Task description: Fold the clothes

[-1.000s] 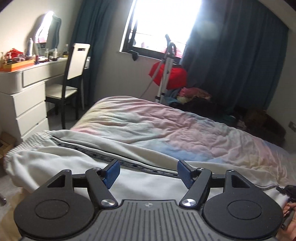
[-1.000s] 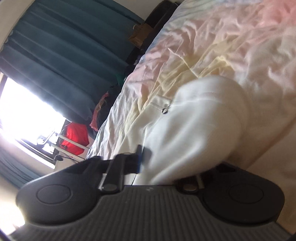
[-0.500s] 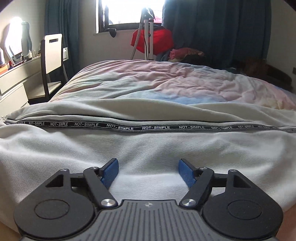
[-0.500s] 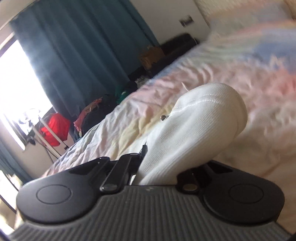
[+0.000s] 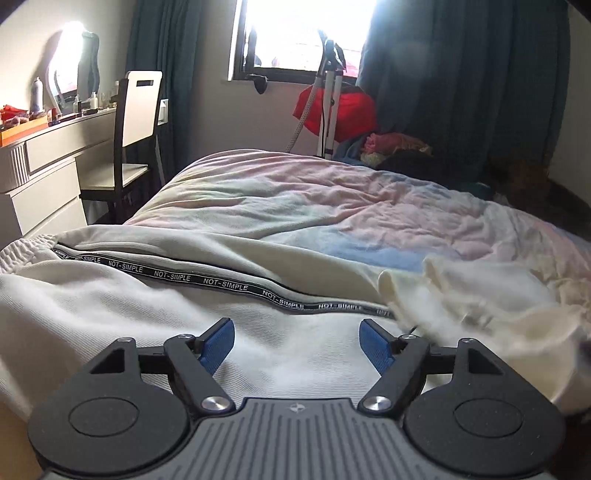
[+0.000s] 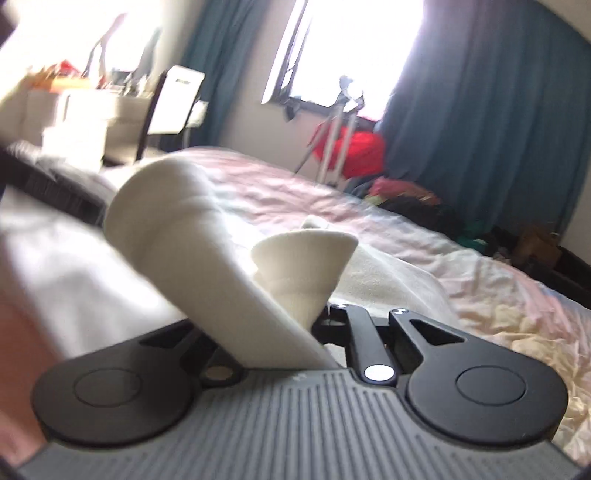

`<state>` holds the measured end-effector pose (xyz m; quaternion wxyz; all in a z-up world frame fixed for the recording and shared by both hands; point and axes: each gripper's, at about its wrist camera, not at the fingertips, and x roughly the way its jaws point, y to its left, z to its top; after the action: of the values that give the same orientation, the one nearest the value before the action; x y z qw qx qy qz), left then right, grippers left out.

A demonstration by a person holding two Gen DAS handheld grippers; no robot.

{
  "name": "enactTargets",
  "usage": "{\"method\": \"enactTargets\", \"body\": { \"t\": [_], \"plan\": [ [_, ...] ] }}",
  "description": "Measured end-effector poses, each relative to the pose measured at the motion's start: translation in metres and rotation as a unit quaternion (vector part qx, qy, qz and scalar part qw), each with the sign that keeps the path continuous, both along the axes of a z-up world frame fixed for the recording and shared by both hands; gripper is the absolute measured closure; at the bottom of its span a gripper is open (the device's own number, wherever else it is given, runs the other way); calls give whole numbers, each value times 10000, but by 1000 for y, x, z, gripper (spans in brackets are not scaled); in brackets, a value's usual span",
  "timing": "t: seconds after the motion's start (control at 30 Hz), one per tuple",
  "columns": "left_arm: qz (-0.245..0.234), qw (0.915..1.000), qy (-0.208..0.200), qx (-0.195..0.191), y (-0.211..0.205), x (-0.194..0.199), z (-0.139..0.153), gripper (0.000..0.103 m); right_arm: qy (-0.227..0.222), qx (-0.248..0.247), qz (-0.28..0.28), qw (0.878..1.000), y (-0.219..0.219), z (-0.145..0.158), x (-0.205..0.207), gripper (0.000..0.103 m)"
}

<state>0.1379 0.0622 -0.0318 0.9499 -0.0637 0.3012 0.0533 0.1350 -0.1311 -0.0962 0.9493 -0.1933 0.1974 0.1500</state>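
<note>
Ahead of you the window (image 5: 303,33) is blazing white, framed by dark teal curtains (image 5: 461,81) on both sides, with a stand (image 5: 328,110) and something red (image 5: 347,110) just below it against the pale wall. To your left there's a white desk (image 5: 44,162) cluttered with bottles under a glaring mirror (image 5: 70,62), and a dark-framed chair (image 5: 129,140) tucked just beside it. The bed (image 5: 332,199) in its pastel cover fills the middle, with a heap of clothes (image 5: 399,147) at its far side.

The left gripper (image 5: 296,341) points a bit down. Its two blue pads (image 5: 218,343) sit far apart, at 9 and 3 o'clock, with nothing pinched between them. The right gripper (image 6: 325,325) is squeezed tight on white cloth (image 6: 207,266), which sticks out toward 11 o'clock.
</note>
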Motion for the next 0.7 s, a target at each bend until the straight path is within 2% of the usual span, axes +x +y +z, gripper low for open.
{"method": "enactTargets", "body": {
  "t": [0.07, 0.1, 0.17, 0.23, 0.3, 0.47, 0.53, 0.6, 0.63, 0.67, 0.7],
  "plan": [
    [9, 9999, -2, -121, 8, -1, 3, 27, 45, -456, -64, 9989, 22, -19, -6, 92],
    [17, 9999, -7, -166, 11, -1, 4, 27, -5, -474, -94, 9988, 24, -19, -8, 92],
    [12, 9996, -46, -293, 16, -2, 8, 27, -165, -321, -126, 9993, 24, -8, -12, 92],
    [-51, 9982, -144, -581, 22, -3, 12, 27, -426, -244, -89, 9988, 31, 7, -18, 92],
    [-85, 9964, -242, -807, 26, -2, 15, 27, -442, -86, 5, 9990, 38, 19, -22, 92],
    [-80, 9961, -354, -805, 26, -2, 15, 27, 95, -139, 280, 9995, 48, -2, -22, 88],
    [-116, 9968, -276, -746, 22, -2, 13, 27, 225, 38, 298, 9993, 43, 2, -20, 86],
    [-183, 9973, -298, -646, 16, -5, 12, 27, 461, 533, 394, 9967, 33, 14, -19, 65],
    [-205, 9976, -323, -584, 12, -6, 13, 27, 612, 885, 500, 9929, 25, 20, -22, 38],
    [-252, 9978, -350, -506, 9, -9, 13, 27, 762, 1215, 595, 9879, 17, 26, -25, 16],
    [-288, 9979, -373, -440, 6, -12, 14, 27, 911, 1493, 669, 9823, 10, 32, -31, 12]
  ]
}}
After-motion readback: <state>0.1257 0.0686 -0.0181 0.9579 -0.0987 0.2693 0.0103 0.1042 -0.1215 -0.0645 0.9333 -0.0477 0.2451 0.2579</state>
